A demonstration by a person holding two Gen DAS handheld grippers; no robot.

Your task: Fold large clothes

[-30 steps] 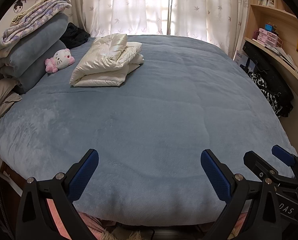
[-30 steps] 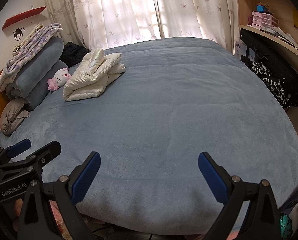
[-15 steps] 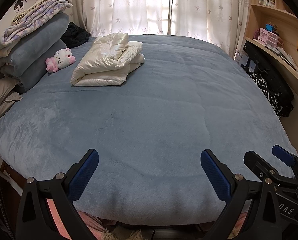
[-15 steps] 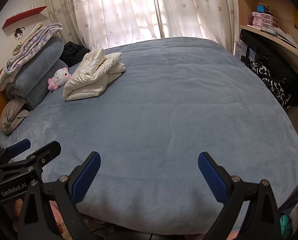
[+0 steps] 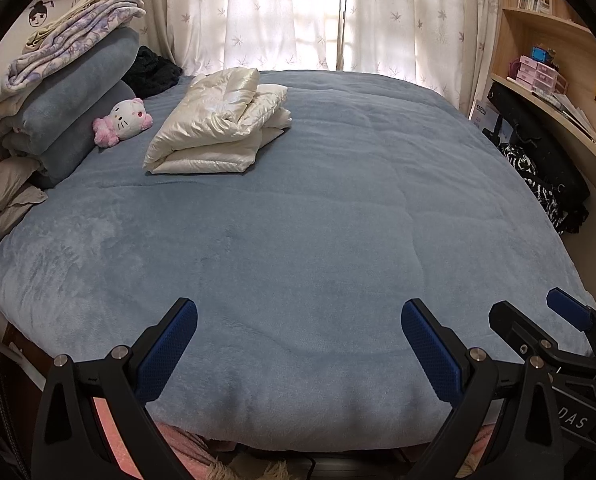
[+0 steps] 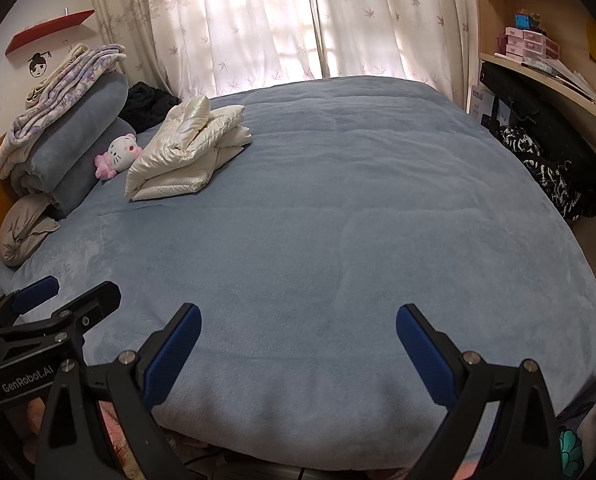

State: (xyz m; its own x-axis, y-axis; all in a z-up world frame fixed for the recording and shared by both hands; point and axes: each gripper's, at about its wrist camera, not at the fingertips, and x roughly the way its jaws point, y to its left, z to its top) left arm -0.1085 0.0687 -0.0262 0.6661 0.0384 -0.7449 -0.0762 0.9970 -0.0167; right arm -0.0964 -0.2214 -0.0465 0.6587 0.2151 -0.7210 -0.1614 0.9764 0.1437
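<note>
Cream jacket [image 5: 222,120], folded, is seen near the far left corner of the bed [image 5: 337,220], long axis toward the window; left gripper [image 5: 298,344] is judged nearer; right gripper [image 6: 298,350] also gapes wide, nothing held.

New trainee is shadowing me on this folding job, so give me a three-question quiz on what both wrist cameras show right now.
1. True or false: the cream jacket on the blue bed cover already lies folded.
2. Multiple choice: the left gripper and right gripper are A) both open and empty, B) both shut on cloth, C) one open, one shut.
3. Fill in: the pink-and-white plush cat lies between the jacket and the stack of ____.

Key: 1 true; 2 A; 3 folded blankets.
</note>
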